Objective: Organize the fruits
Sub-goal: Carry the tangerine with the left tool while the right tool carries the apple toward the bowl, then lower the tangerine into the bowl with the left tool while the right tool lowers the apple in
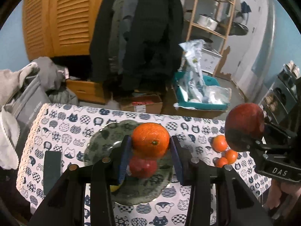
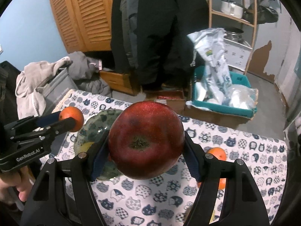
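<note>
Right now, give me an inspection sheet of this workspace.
Surface: table under a cat-print cloth.
Job's things: green plate holding a red fruit and something yellow; three small oranges loose on the cloth.
Clutter: dark flat object left of the plate.
Grippers: left hand-held gripper shut on an orange above the plate; right hand-held gripper shut on a red apple.
Cables: nothing seen.
Surroundings: hanging coats, wooden shelf, teal bin, louvred doors.
</note>
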`<control>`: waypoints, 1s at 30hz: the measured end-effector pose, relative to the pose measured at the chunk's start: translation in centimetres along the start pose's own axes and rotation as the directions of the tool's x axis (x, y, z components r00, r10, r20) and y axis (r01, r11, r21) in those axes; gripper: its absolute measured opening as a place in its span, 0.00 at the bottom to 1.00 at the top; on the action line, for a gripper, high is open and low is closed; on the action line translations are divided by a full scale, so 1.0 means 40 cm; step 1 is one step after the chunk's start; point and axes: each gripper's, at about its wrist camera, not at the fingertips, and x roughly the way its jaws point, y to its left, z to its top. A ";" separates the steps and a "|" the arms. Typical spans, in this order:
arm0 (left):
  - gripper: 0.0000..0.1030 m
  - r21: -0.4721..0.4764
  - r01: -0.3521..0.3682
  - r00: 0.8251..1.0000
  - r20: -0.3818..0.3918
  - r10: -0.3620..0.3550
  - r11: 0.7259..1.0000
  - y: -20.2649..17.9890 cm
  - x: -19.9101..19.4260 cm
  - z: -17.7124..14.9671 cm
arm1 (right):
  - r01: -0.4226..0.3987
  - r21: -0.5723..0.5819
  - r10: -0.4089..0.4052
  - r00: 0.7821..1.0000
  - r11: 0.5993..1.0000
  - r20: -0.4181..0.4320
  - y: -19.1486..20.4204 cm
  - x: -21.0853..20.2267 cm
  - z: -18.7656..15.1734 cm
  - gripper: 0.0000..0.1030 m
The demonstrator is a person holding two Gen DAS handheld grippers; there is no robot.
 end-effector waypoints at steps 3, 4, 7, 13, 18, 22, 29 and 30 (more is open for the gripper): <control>0.41 -0.033 -0.020 1.000 -0.010 0.020 0.999 0.045 0.008 -0.001 | -0.016 -0.011 0.015 1.000 1.000 -0.015 0.026 0.032 0.008 0.70; 0.41 -0.040 -0.026 1.000 -0.013 0.025 0.999 0.057 0.010 -0.002 | -0.017 -0.014 0.017 1.000 1.000 -0.020 0.034 0.043 0.009 0.70; 0.41 -0.067 -0.048 0.999 -0.022 0.047 0.997 0.099 0.017 -0.007 | -0.023 -0.021 0.022 0.999 1.000 -0.042 0.057 0.080 0.015 0.70; 0.41 -0.114 -0.091 0.995 -0.048 0.086 0.989 0.167 0.042 -0.017 | -0.051 -0.012 0.050 0.995 0.999 -0.088 0.087 0.154 0.027 0.70; 0.41 -0.149 -0.107 0.991 -0.095 0.093 0.983 0.208 0.088 -0.029 | -0.056 -0.015 0.053 0.989 0.998 -0.136 0.112 0.233 0.026 0.70; 0.41 -0.166 -0.129 0.984 -0.144 0.105 0.978 0.238 0.143 -0.047 | -0.075 0.008 0.075 0.980 0.997 -0.185 0.121 0.296 0.019 0.70; 0.41 -0.192 -0.161 0.970 -0.214 0.118 0.968 0.287 0.231 -0.086 | -0.081 -0.007 0.077 0.968 0.997 -0.238 0.143 0.367 0.012 0.70; 0.41 -0.199 -0.163 0.968 -0.222 0.118 0.966 0.293 0.242 -0.089 | -0.080 -0.007 0.076 0.967 0.997 -0.244 0.145 0.375 0.010 0.70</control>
